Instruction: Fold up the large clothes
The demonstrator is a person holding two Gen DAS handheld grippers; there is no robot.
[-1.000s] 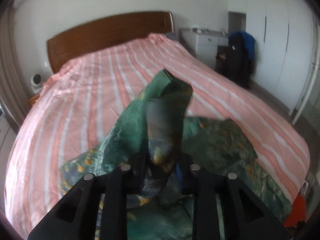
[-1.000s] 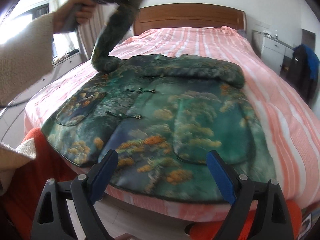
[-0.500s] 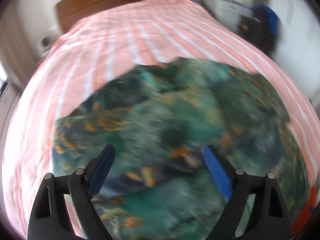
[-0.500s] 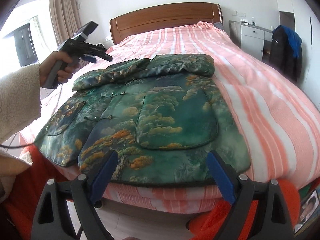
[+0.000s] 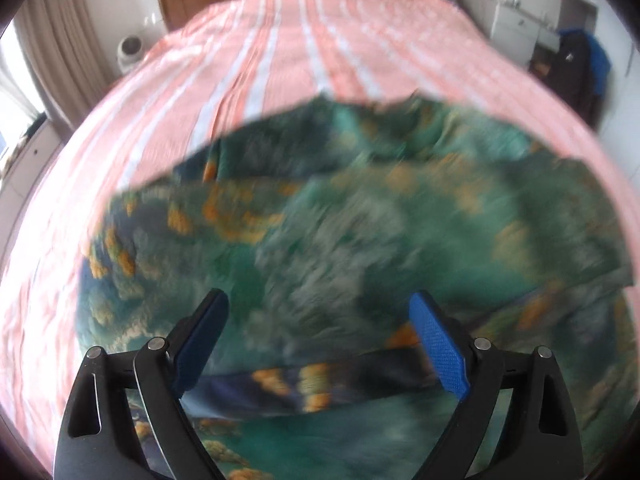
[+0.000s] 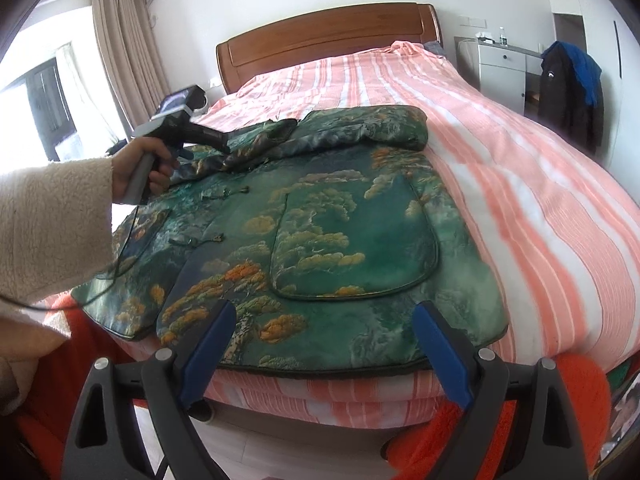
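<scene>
A large green jacket (image 6: 340, 232) with orange and white tree print lies spread flat at the foot of the bed, both sleeves folded across its top. It fills the lower part of the blurred left wrist view (image 5: 360, 240). My left gripper (image 5: 320, 320) is open and empty, close above the jacket; it also shows in the right wrist view (image 6: 224, 142), held over the folded left sleeve (image 6: 256, 148). My right gripper (image 6: 324, 328) is open and empty, hovering just off the bed's foot edge near the jacket's hem.
The bed (image 6: 520, 168) has a pink and white striped cover and a wooden headboard (image 6: 328, 36). A white cabinet (image 6: 500, 64) and a dark coat on a chair (image 6: 568, 92) stand at the right. Curtains (image 6: 124, 60) and a window are at the left.
My left gripper carried the sleeve across the jacket's top, let go of it and opened. The sleeve now lies folded flat. My right gripper stayed open and shifted slightly.
</scene>
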